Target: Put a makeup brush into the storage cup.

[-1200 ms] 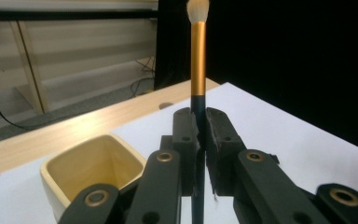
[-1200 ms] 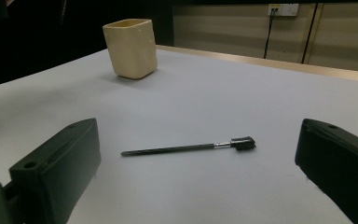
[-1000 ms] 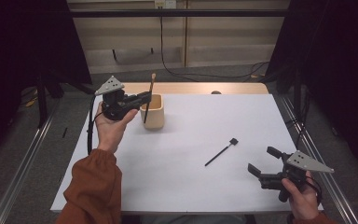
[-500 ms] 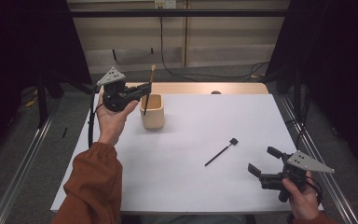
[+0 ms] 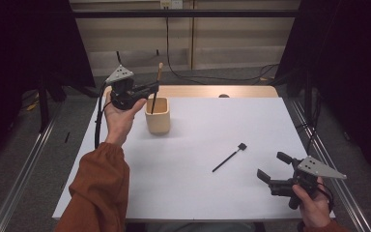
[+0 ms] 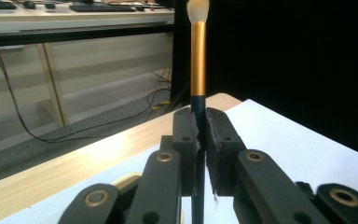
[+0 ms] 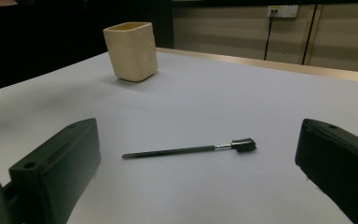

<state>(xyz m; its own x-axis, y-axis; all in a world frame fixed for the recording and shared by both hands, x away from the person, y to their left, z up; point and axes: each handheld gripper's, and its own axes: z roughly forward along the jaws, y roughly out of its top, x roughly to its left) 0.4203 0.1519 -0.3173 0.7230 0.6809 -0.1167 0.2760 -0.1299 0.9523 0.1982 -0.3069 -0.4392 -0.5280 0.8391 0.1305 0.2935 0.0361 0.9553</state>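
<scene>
Left gripper (image 5: 150, 89) clamps the makeup brush (image 5: 155, 88) upright above the cup (image 5: 158, 116), so lower it straight in, while the right gripper (image 5: 274, 171) waits wide open.

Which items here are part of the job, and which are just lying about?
In the job:
- left gripper, shut on the makeup brush
- beige cup beneath the brush
- small black brush on the white table
- right gripper, open

Lying about:
- cables on the floor behind
</scene>
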